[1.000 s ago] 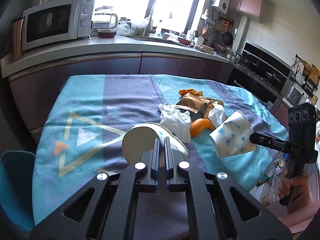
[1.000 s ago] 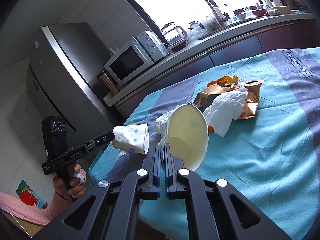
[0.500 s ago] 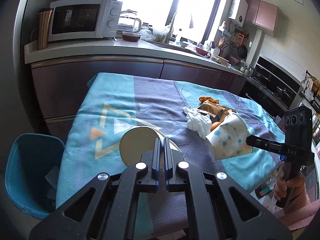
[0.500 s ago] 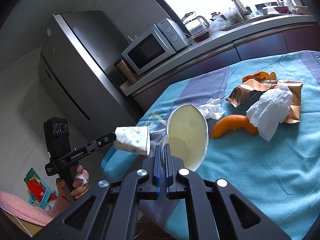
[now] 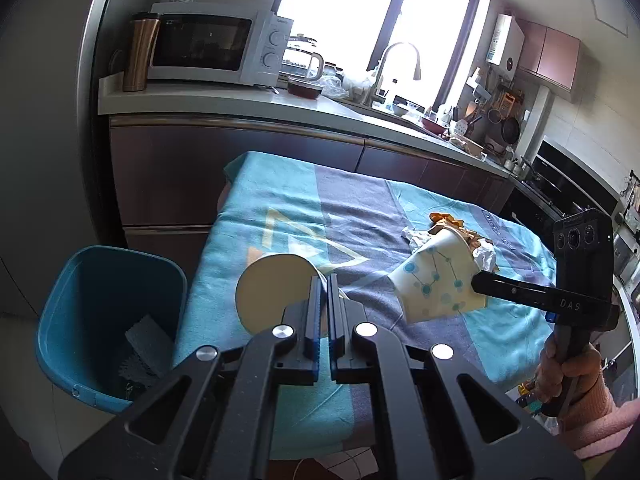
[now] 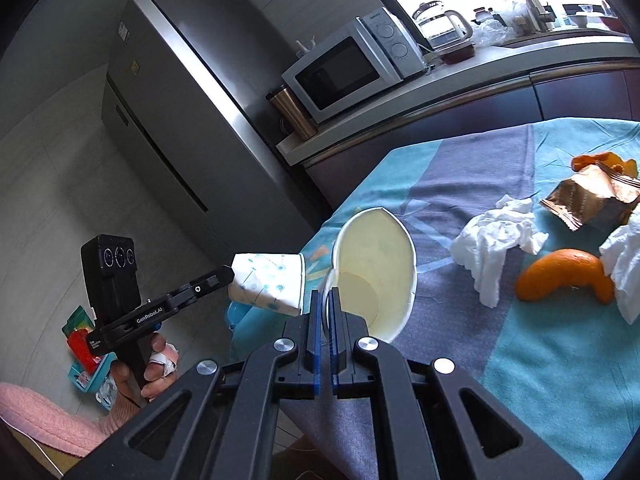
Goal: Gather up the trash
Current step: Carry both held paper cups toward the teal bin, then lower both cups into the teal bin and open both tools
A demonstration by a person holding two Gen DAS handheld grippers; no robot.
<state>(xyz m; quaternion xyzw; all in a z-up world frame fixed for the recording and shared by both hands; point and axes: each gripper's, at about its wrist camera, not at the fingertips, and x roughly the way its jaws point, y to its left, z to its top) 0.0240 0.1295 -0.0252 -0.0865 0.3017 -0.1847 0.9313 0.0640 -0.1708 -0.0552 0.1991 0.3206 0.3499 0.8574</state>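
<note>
**Two paper cups carried toward the bin**

The left claw (image 5: 324, 280) was clenched on the rim of a white paper cup with blue dots (image 5: 272, 292); the right claw (image 6: 325, 294) pinched a second, matching cup (image 6: 376, 268). A blue plastic bin (image 5: 108, 320) stood below-left of the left claw. Light and thin-walled, the cups probably crush easily; the rim looked the firmest hold.

Both tools are matte black plastic. On the left gripper (image 5: 324, 280), blue pads line the two long jaws, and four round silver screw heads sit along the linkage behind them. The right gripper (image 6: 325, 296) has the same look; its black camera block (image 5: 582, 236) above the handle has three round lenses, with "DAS" printed on the bar below. Pink fuzzy sleeves (image 6: 36, 416) cover both wrists.
</note>
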